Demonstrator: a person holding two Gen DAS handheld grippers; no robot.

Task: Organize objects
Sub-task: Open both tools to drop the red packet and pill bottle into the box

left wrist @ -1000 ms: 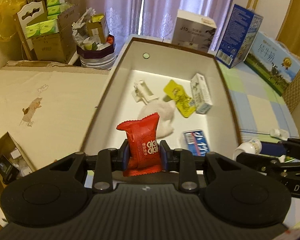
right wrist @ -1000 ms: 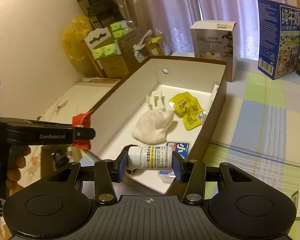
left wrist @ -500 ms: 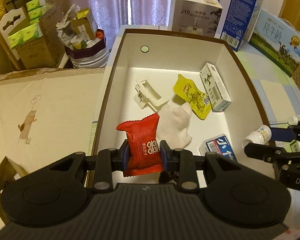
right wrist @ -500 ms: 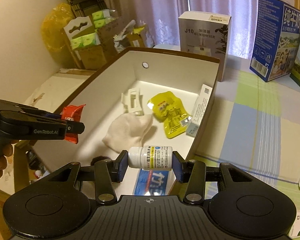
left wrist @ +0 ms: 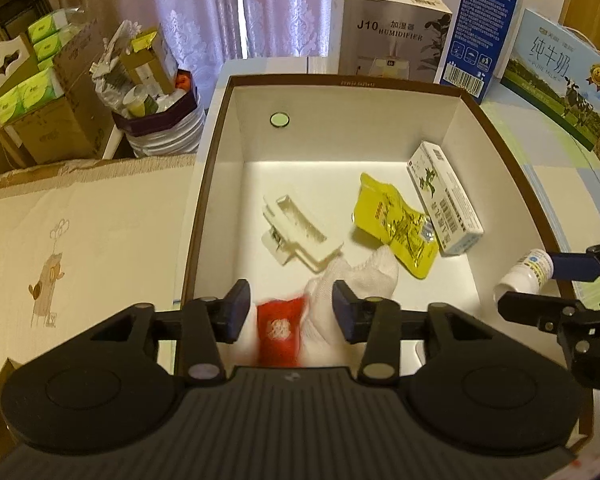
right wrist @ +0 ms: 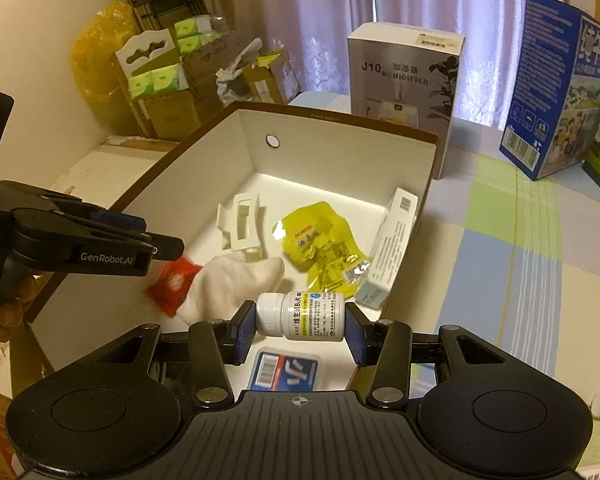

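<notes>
- My left gripper (left wrist: 286, 312): jaws opening over the near end of the white-lined box (left wrist: 220, 168); the pads stand clear of the red snack packet (left wrist: 280, 330), which appears blurred between them, inside the box. From the right wrist view the packet (right wrist: 175, 282) sits beside the white sock (right wrist: 236, 280). The gripper's side arm reads "GenRobot.AI".
- My right gripper (right wrist: 300, 326): clamped on a small white pill bottle (right wrist: 302, 316), held sideways above the near right corner of the box, cap toward the left pad. Its label carries Chinese text with "B1"; the rest I cannot read.
- Box floor: a white plastic clip (left wrist: 296, 234), a yellow foil pouch (left wrist: 396, 226) with red print too small to read, and a white carton (left wrist: 444, 196) with a barcode along the right wall.
- Below the bottle: a blue-and-white pack (right wrist: 282, 370) with a barcode.
- Behind the box: a grey carton (left wrist: 388, 36) printed "J10 HUMIDIFIER".
- Right of it: a blue carton (left wrist: 484, 24), then a milk case (left wrist: 560, 76) marked "PURE MILK".
</notes>
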